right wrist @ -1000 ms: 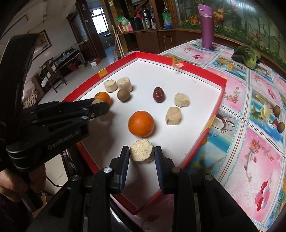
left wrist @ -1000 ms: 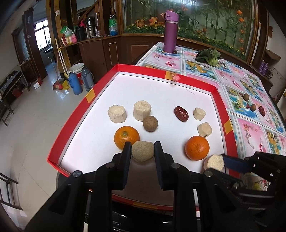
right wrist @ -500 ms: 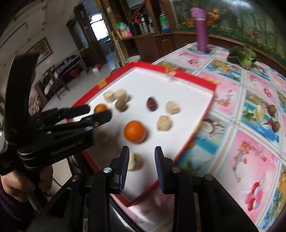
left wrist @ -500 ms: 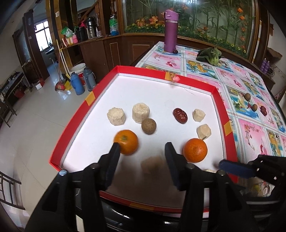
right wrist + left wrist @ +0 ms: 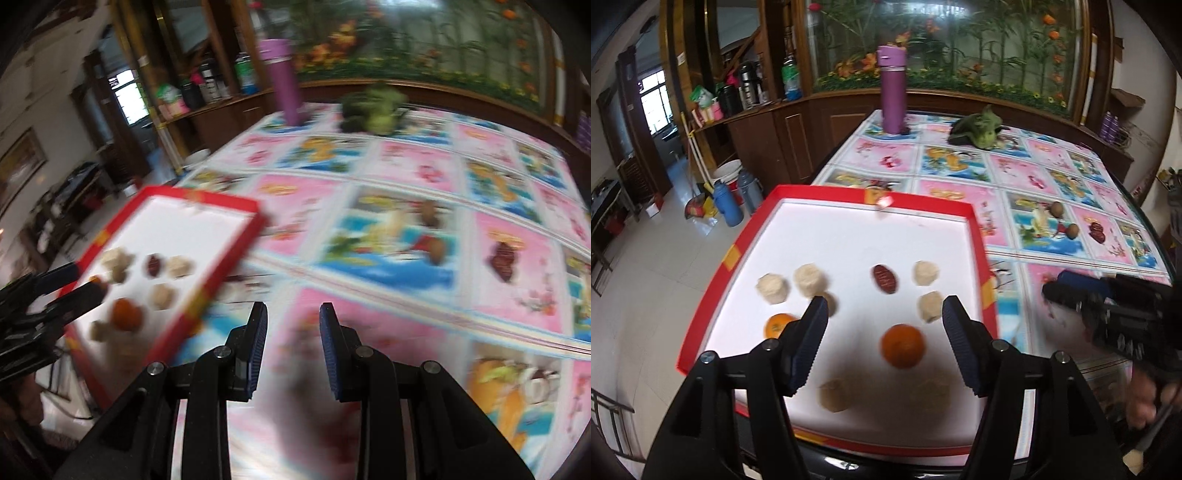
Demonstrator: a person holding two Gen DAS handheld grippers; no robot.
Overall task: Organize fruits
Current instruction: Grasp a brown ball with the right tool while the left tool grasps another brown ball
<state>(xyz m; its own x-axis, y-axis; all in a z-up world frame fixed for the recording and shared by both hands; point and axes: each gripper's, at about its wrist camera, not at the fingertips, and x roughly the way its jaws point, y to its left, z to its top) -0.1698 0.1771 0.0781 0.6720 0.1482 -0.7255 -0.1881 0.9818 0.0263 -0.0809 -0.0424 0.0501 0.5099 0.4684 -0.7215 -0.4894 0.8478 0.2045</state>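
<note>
A red-rimmed white tray (image 5: 979, 236) holds two oranges (image 5: 902, 345) (image 5: 777, 325), a red date (image 5: 884, 278), a brown round fruit partly behind my left finger, and several beige chunks (image 5: 809, 280). Two beige chunks (image 5: 833, 395) (image 5: 931, 391) lie blurred at the tray's near edge. My left gripper (image 5: 882, 345) is open and empty above the tray's near part. My right gripper (image 5: 291, 345) is open and empty over the tablecloth right of the tray (image 5: 229, 251); it shows in the left wrist view (image 5: 1071, 291). Loose brown fruits (image 5: 428, 214) and a dark date (image 5: 500, 258) lie on the cloth.
A patterned pink and blue tablecloth (image 5: 1027, 177) covers the table. A purple bottle (image 5: 892, 94) and a green leafy vegetable (image 5: 977, 127) stand at the far end. Floor, buckets and flasks (image 5: 729, 197) are to the left, off the table edge.
Both grippers opened and let go of their beige chunks at the tray's near edge. The left gripper rose and shifted right; the right gripper swung right, off the tray and over the tablecloth.
</note>
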